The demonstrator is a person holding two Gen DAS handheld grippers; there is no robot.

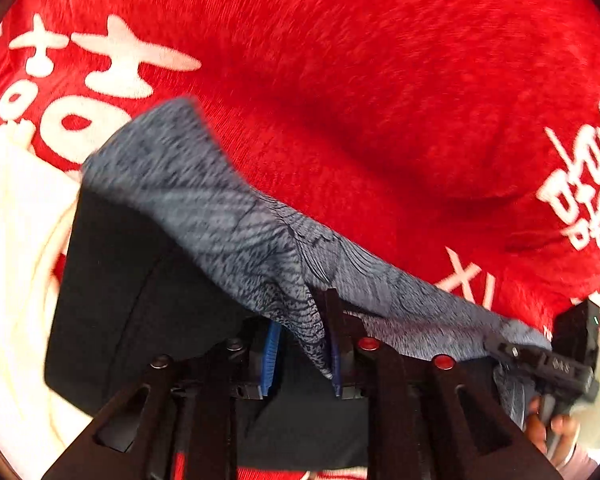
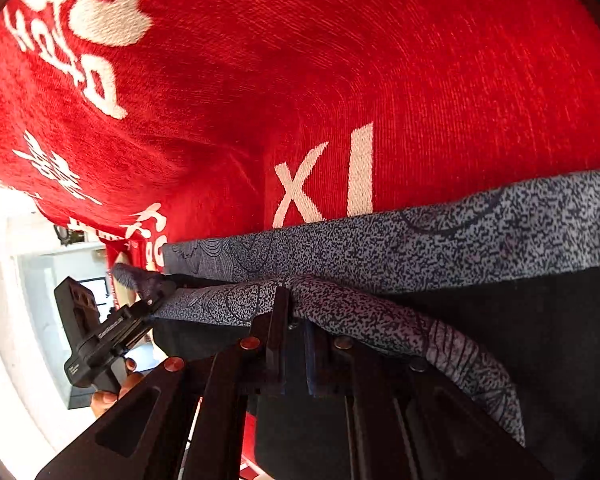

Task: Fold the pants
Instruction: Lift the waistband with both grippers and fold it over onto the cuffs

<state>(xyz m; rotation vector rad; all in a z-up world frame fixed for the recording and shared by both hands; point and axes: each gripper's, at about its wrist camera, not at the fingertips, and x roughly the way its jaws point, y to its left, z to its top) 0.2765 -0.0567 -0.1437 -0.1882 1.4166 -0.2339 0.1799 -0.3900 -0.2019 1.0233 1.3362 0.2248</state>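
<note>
Motion blur softens the far corner of the grey patterned waistband point(image 1: 160, 160) in the left wrist view, and the white lettering point(image 1: 100, 64) on the red blanket point(image 1: 360, 100) smears. The black pants point(image 1: 120, 300) run out of frame at the bottom edge. The left gripper point(image 1: 300, 356) hides whatever fabric sits between its blue pads point(image 1: 273, 356). In the right wrist view the right gripper point(image 2: 296, 336) pads vanish under the rolled band.

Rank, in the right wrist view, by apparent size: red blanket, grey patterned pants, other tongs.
1. red blanket
2. grey patterned pants
3. left tongs, smallest, though farther from the camera.
</note>
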